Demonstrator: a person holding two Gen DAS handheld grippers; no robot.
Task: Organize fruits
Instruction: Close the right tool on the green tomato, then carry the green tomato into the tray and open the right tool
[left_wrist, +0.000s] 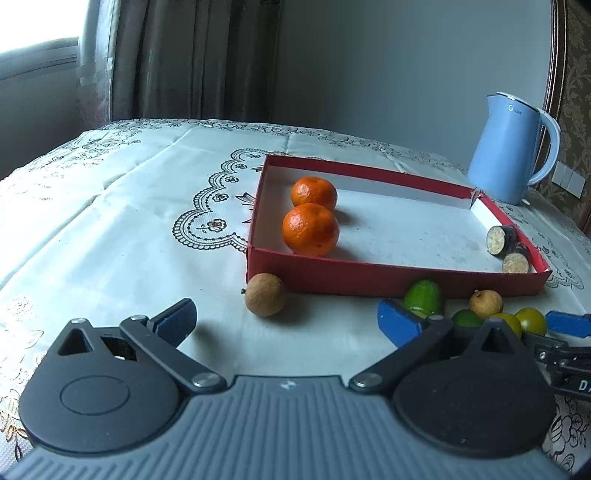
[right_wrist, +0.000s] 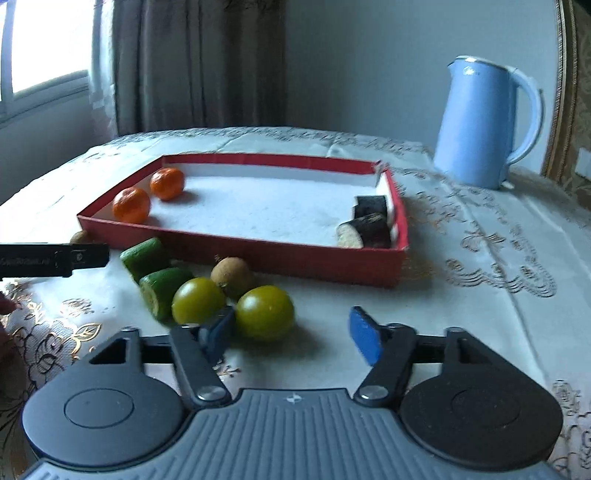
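Both tongs hang spread and empty above the tabletop (left_wrist: 110, 229). The red box (right_wrist: 240, 254) holds two oranges (left_wrist: 311, 229) at one end and dark cut pieces (right_wrist: 365, 230) at the other (apparently sorted by kind). The right tongs (right_wrist: 291, 332) sit just beside a green-yellow fruit (right_wrist: 265, 312), likely next. Only the left tongs (left_wrist: 286, 317) view shows clearly the brown longan (left_wrist: 265, 294) at the box's corner.

The right gripper (right_wrist: 291, 332) stands open over the tablecloth (right_wrist: 461, 295), one green-yellow fruit (right_wrist: 265, 312) just beside its left finger (right_wrist: 218, 334), near the red tray (right_wrist: 236, 251).
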